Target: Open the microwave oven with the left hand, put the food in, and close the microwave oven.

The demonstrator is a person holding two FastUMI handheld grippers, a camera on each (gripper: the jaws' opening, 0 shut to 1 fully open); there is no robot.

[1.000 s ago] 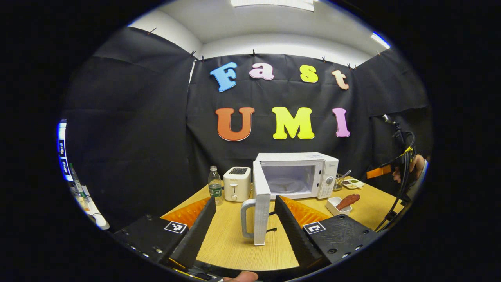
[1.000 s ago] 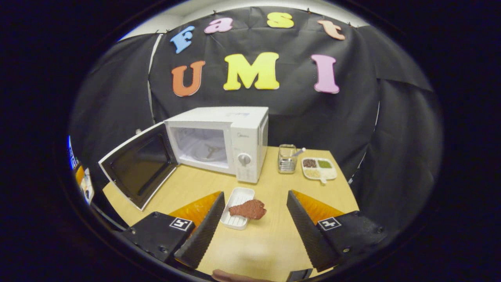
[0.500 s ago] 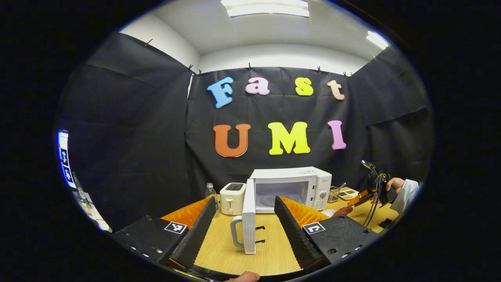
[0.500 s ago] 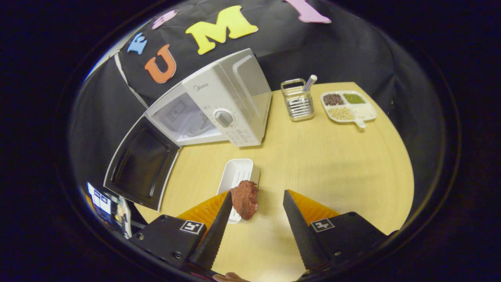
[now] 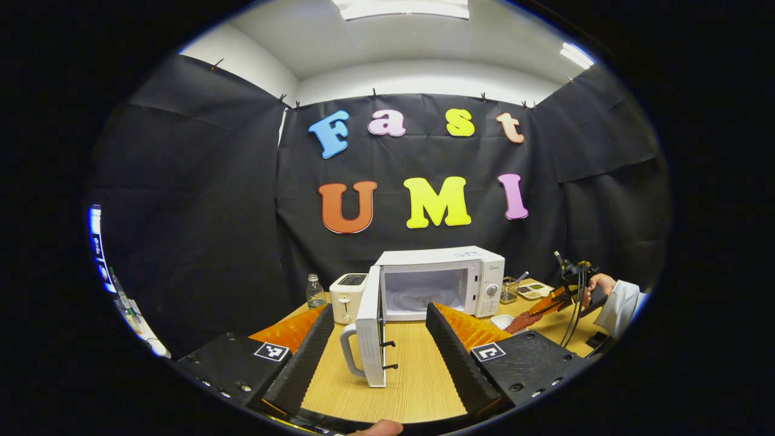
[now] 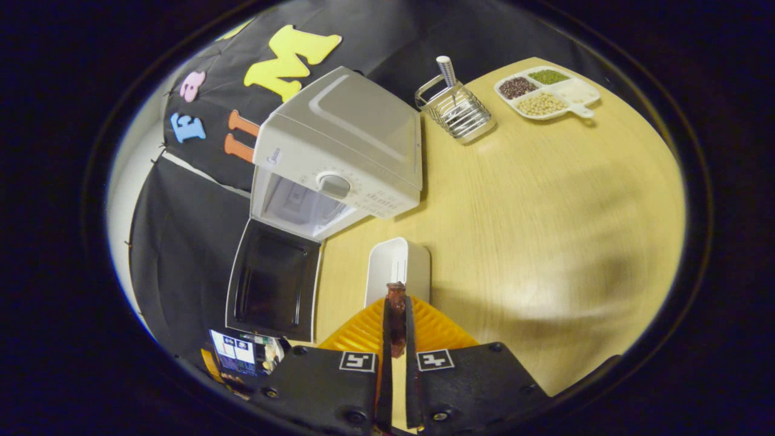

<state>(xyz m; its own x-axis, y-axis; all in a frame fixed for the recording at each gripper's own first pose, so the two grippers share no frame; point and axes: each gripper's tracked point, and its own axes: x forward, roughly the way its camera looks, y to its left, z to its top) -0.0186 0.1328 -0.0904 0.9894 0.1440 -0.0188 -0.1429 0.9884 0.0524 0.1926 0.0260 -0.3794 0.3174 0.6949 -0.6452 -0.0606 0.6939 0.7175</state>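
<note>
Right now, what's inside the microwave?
The microwave stands open with a round turntable on its floor and no food. The left gripper's finger hides the cavity's lower right corner.

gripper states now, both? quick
Left gripper: open, holding nothing, facing the open white microwave door.
Right gripper: shut on the reddish-brown piece of meat, above the white rectangular dish.

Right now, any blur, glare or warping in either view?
Right gripper view: the table is smeared by motion blur at right, and the microwave looks tilted and bowed. Left gripper view: sharp, with ceiling lights blown out and the wall cloth curving at the edges.
</note>
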